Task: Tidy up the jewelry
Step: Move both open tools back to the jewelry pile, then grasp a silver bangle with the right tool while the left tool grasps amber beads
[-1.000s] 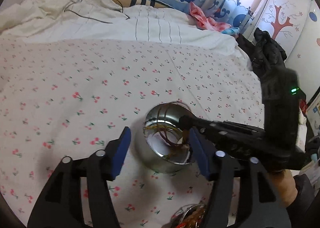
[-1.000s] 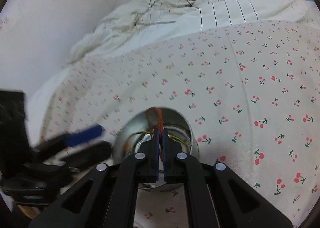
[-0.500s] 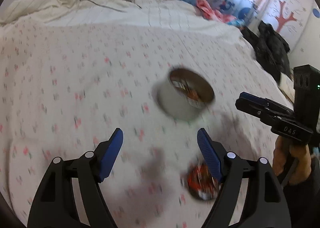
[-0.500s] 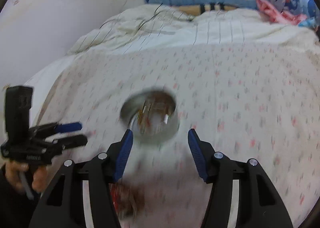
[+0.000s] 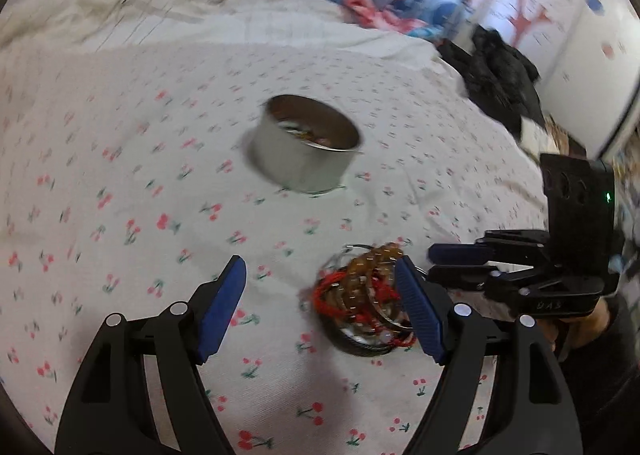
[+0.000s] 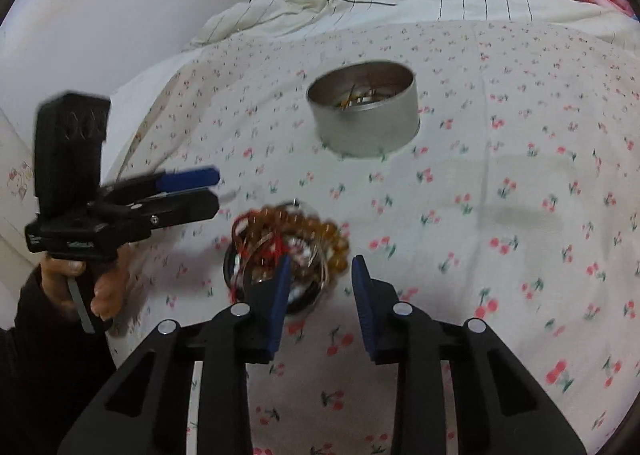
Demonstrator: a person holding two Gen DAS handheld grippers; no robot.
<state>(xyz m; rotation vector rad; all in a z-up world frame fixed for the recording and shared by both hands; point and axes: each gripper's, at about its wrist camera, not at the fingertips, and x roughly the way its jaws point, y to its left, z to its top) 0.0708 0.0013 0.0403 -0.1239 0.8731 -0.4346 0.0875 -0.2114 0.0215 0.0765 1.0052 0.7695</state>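
A round silver tin (image 5: 306,149) (image 6: 366,107) stands on the cherry-print bedsheet with a few bracelets inside. Nearer me, a small dark dish (image 5: 362,341) (image 6: 280,279) is piled with jewelry (image 5: 360,287) (image 6: 292,239): amber beads, red cord, metal bangles. My left gripper (image 5: 320,307) is open and empty, its right finger beside the pile; it also shows in the right wrist view (image 6: 192,191). My right gripper (image 6: 320,287) is open and empty just behind the pile; it also shows in the left wrist view (image 5: 456,265).
The cherry-print sheet (image 6: 500,215) covers the bed. A rumpled white duvet (image 6: 360,3) with thin cables lies at the far end. Dark clothing (image 5: 500,83) lies off the bed's right edge. A white wall (image 6: 120,15) is on the left.
Both grippers have pulled back from the tin toward the jewelry dish. The right gripper, shut over the tin a second ago, opened. The dish pile now lies close to both grippers.
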